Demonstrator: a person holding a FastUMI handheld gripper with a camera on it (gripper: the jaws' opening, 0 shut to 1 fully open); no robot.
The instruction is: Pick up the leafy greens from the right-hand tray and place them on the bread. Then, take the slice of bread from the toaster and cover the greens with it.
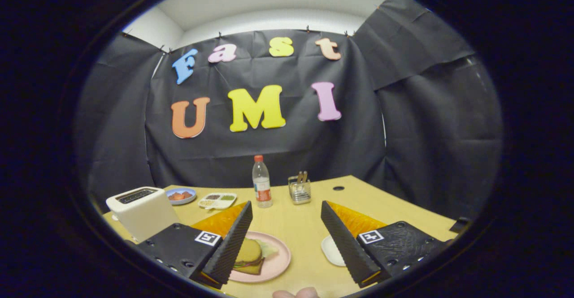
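Fingertips of a hand [296,293] showed nearest, below the gripper [287,239], whose fingers were spread wide and held nothing. Between them lay a pink plate [280,262] carrying stacked bread [248,254] with pale leafy greens [267,248] peeking out. Just by the right finger sat a small white tray [331,249]. Beyond the left finger stood a white toaster [141,210]; farther ahead, a bottle [262,182], a utensil holder [299,191] and two dishes [199,198].

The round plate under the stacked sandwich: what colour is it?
Pink, in the gripper view; the round plate lies between the open gripper's fingers.
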